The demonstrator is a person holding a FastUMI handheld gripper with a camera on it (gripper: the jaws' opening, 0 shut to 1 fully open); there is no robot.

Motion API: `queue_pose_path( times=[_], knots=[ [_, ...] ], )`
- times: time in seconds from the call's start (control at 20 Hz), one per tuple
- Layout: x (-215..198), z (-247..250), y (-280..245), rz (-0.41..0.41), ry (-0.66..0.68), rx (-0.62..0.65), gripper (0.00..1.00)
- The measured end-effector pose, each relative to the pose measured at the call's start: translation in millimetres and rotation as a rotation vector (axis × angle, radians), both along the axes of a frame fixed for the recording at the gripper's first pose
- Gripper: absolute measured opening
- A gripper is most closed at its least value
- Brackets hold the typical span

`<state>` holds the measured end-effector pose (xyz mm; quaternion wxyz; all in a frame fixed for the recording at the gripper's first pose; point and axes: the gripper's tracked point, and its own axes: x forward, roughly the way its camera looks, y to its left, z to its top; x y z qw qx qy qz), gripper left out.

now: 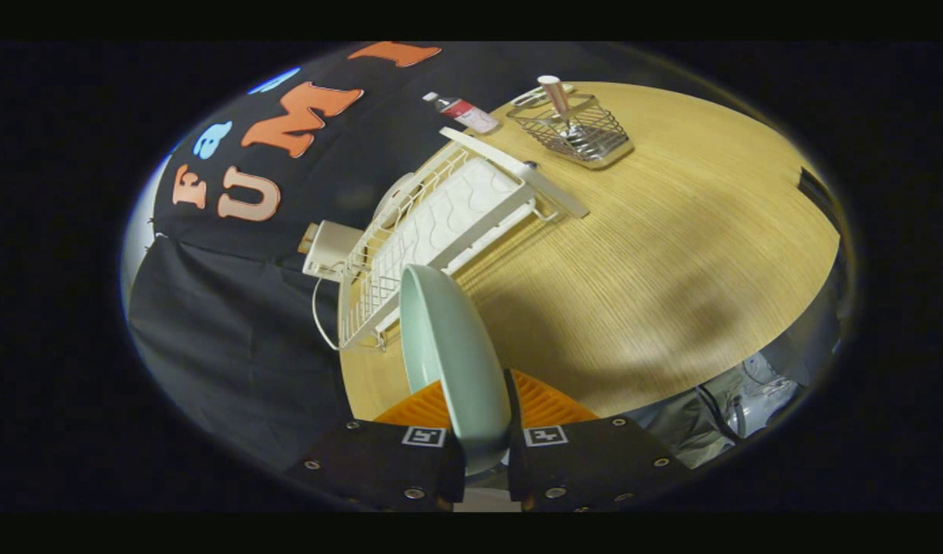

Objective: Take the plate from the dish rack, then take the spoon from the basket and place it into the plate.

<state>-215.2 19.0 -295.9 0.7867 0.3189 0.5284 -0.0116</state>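
Note:
A pale green plate (450,355) stands on edge between my fingers, and my gripper (483,400) is shut on its rim. The plate is held above the wooden table (656,254), just ahead of the near end of the white dish rack (433,231). Beyond the rack, a wire basket (571,131) sits on the table's far side. A spoon (554,98) with a pale handle stands upright in it.
A small bottle with a red label (464,111) lies on the table behind the rack, near the basket. A white box-shaped object (329,248) with a cord sits at the rack's outer side by the black cloth wall. The table's edge curves round on the far side from the rack.

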Motion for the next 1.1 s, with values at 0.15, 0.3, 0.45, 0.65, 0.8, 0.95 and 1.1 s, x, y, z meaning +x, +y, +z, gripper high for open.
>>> queue_pose_path(
  times=[0.15, 0.3, 0.45, 0.65, 0.8, 0.95, 1.1],
  knots=[
    [-0.5, -12.4, -0.7, -0.018, 0.029, 0.006, 0.23],
    [9.0, -21.9, -1.9, -0.030, 0.024, -0.010, 0.22],
    [9.9, -27.7, 7.0, -0.023, 0.052, 0.024, 0.23],
    [10.0, -30.9, 11.4, -0.024, 0.081, 0.051, 0.26],
    [7.0, -31.4, 6.5, 0.014, 0.091, 0.022, 0.29],
    [7.8, -28.9, -3.8, 0.064, 0.064, -0.028, 0.34],
    [7.6, -34.3, -15.7, 0.064, 0.076, -0.062, 0.49]
  ],
)
